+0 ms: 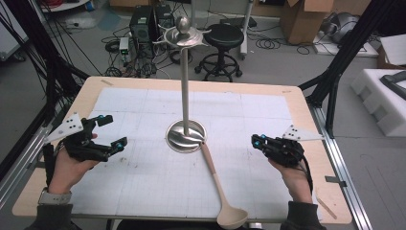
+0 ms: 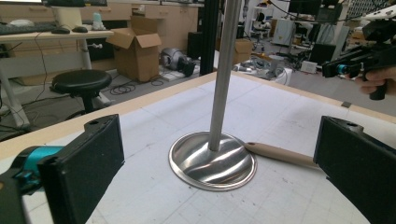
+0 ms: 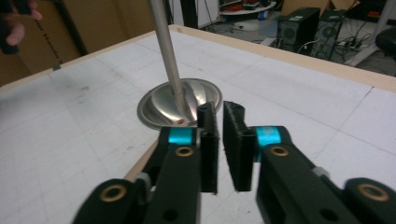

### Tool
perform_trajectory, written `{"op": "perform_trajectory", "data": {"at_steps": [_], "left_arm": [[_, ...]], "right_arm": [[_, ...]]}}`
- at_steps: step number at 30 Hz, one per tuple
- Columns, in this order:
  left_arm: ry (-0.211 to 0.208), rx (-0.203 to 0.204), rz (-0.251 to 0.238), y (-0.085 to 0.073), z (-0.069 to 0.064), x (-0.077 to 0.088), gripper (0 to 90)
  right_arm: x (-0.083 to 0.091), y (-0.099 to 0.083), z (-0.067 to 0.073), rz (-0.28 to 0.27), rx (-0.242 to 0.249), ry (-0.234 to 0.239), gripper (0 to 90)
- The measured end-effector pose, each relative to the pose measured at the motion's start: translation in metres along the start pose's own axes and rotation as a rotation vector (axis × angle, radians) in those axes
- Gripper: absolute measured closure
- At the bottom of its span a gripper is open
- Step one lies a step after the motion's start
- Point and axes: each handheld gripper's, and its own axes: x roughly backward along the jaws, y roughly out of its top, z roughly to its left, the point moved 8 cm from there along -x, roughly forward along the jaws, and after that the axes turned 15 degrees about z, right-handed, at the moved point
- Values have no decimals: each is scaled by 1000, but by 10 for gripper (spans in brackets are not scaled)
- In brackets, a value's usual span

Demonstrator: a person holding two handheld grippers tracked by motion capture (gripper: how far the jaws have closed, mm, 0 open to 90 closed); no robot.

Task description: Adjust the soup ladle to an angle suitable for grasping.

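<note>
A steel utensil stand (image 1: 186, 136) rises from a round base at the middle of the white mat, its pole (image 1: 185, 86) ending in a hooked crown. A beige ladle (image 1: 218, 182) lies on the mat, handle tip touching the base and bowl at the front edge. My left gripper (image 1: 115, 130) hovers left of the stand, open and empty; in the left gripper view its jaws frame the base (image 2: 212, 161) and the ladle handle (image 2: 280, 154). My right gripper (image 1: 258, 141) is to the right, shut on nothing (image 3: 220, 140), pointing at the base (image 3: 159, 105).
The mat leaves a bare wooden table rim (image 1: 306, 124) around it. Behind the table stand a black stool (image 1: 222, 40), computer towers (image 1: 143, 24) and a cardboard box (image 1: 306, 19). Black frame struts (image 1: 335, 72) and white foam (image 1: 383, 96) flank the right side.
</note>
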Motion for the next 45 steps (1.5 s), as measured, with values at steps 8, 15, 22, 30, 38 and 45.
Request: {"op": "perform_trajectory", "data": {"at_steps": [8, 15, 22, 30, 38, 45], "left_arm": [[-1, 0, 7, -1, 0, -1, 22], [-3, 0, 12, -2, 0, -2, 22], [6, 9, 15, -4, 3, -1, 22], [6, 6, 24, -5, 2, -2, 22], [2, 3, 34, -6, 1, -4, 22], [2, 5, 39, -7, 1, -5, 22]], "right_arm": [[-3, 1, 2, -2, 15, -13, 900], [-16, -4, 7, 63, 20, 2, 900], [-31, -2, 16, 112, 64, 33, 900], [-44, 0, 12, 139, 54, 56, 900], [-59, -2, 10, 189, 71, 49, 900], [-77, -4, 12, 240, 77, 60, 900]]}}
